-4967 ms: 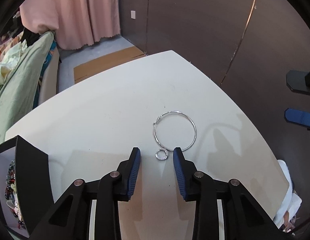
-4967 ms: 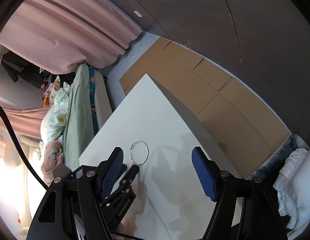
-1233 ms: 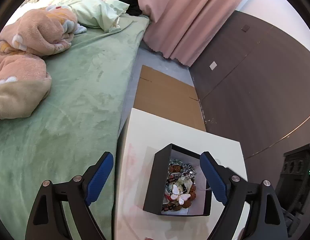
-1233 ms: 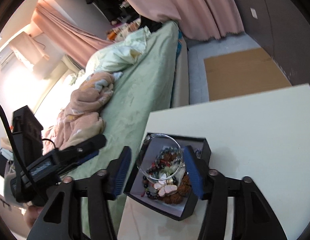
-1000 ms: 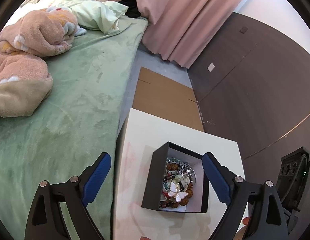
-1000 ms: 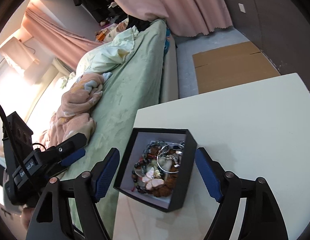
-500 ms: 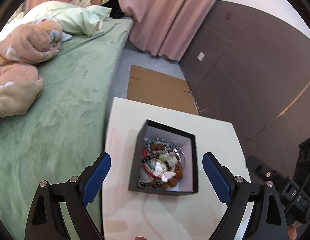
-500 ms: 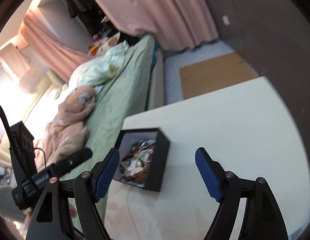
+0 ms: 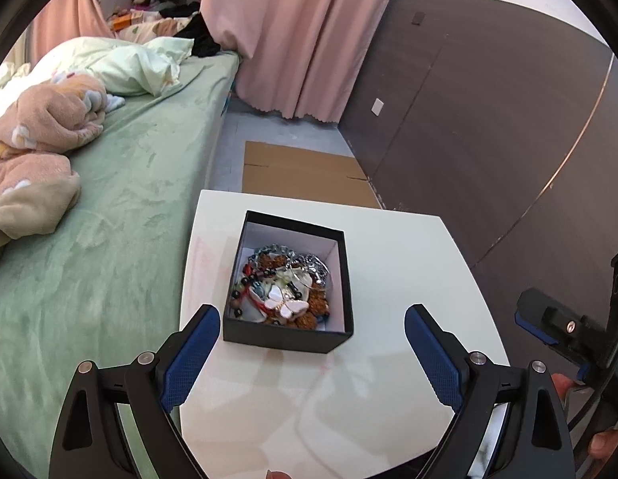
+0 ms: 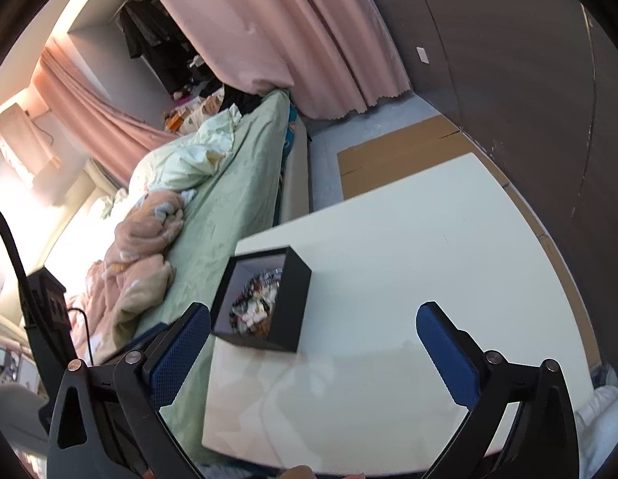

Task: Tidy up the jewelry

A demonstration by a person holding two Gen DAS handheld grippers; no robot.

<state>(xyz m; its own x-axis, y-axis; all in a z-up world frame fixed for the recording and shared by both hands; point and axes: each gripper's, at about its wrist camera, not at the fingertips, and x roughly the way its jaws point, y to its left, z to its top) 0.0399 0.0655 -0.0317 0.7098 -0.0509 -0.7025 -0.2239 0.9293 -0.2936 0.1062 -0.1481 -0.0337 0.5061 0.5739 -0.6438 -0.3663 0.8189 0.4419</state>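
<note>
Jewelry (image 9: 283, 291) all in black box (image 9: 288, 337) by tabletop (image 9: 392, 247) left edge — rest bare, prob. done. Left gripper (image 9: 312, 353) wide open, empty; right gripper (image 10: 313, 349) opening, empty.

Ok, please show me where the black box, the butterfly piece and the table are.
black box (image 9: 287, 336), left wrist view, front wall.
butterfly piece (image 9: 284, 305), left wrist view, white wings.
table (image 9: 400, 263), left wrist view, bare top.

even daylight, fairly bright in both views. right wrist view: strong glare at far left, washing out the pink curtain (image 10: 69, 107) and bedding there. white table (image 9: 408, 263) carries soft pale reflections and faint shadows near its front edge. heavy fisheye bending; black vignette at the corners. left wrist view sharp; jewelry in the black box (image 10: 297, 299) slightly blurred in the right wrist view.
</note>
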